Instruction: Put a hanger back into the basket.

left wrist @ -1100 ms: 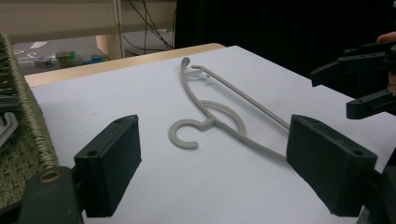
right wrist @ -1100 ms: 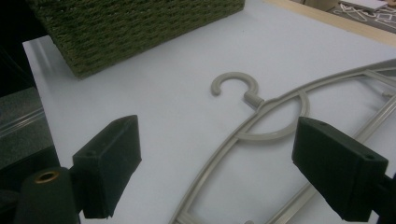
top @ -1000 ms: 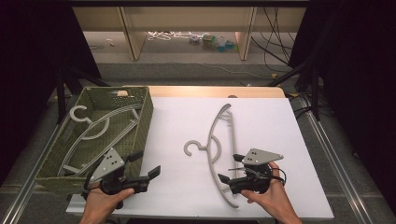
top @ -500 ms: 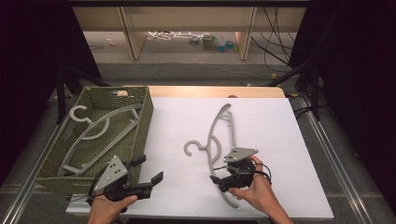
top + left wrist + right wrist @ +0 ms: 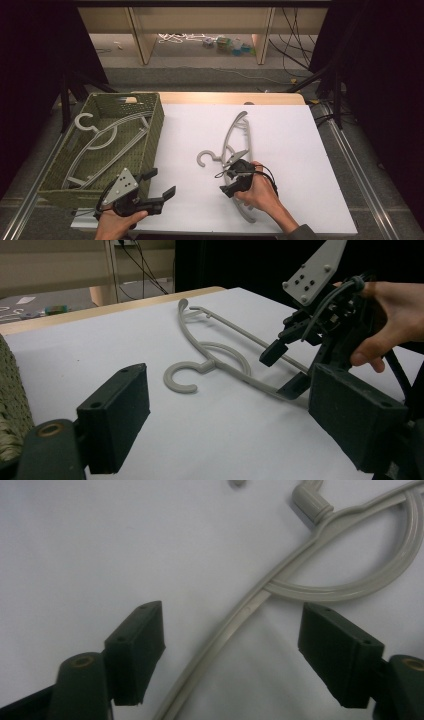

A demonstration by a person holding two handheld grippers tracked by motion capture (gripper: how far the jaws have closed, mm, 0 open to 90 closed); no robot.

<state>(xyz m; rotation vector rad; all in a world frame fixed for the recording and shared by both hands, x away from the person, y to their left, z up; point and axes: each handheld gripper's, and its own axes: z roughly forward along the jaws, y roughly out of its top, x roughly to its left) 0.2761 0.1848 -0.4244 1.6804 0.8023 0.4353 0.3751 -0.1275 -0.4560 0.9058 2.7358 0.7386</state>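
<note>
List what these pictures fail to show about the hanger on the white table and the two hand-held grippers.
- Hanger: in the high view, the right hand-held gripper and hand cover its middle.
- Hanger in the right gripper view: hook and both ends cut off by the edges.
- Left hand-held gripper: its far jaw is cut by the left gripper view's right edge.

Open white tabletop (image 5: 300, 150) rt of hanger (image 5: 239, 145), basket (image 5: 150, 135) blocks left

Grey plastic hanger (image 5: 239, 150) lies flat on the white table (image 5: 300, 150), hook leftward.
</note>
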